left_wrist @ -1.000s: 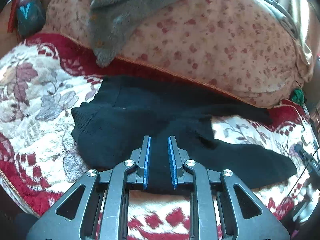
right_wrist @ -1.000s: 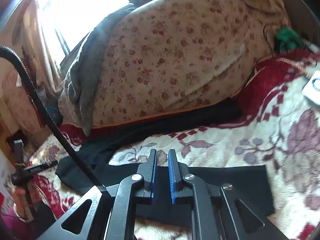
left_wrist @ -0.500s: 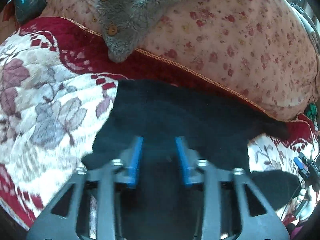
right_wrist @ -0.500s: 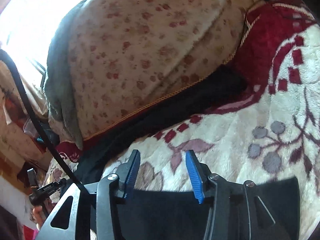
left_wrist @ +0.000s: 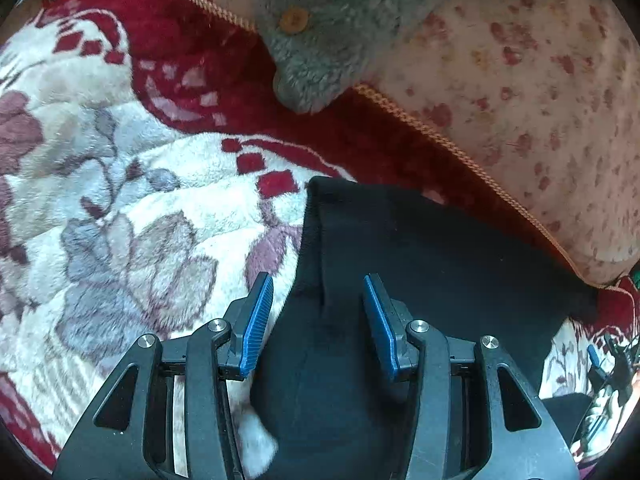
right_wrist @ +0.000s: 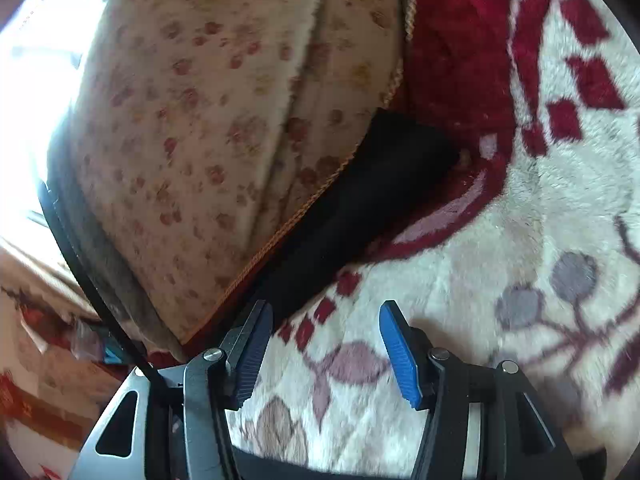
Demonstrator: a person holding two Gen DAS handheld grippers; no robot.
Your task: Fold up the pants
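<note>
Looking along the left tongs (left_wrist: pixel 318 320), we find them released, with both blue pads spread wide and nothing between them gripped. The black pants (left_wrist: pixel 400 280) lie flat on the bed's plush blanket (left_wrist: pixel 120 208), which is cream with red and mauve flowers. The left pad sits over bare blanket just beside the pants' edge; the right pad sits over the black fabric. A fold line runs up the pants between the two pads. Behind the pants we see a large flowered quilt (left_wrist: pixel 540 100) bundled up, its corded hem running along the pants' far edge. A gray fleece garment (left_wrist: pixel 320 40) with a tan button hangs over that quilt.

The right tongs (right_wrist: pixel 326 340) are likewise released, pads wide apart, hovering over the blanket (right_wrist: pixel 460 300). In this view one leg of the pants (right_wrist: pixel 360 208) stretches along the hem of the quilt (right_wrist: pixel 220 120). A strip of black fabric also shows at the bottom edge, beneath the tongs.
</note>
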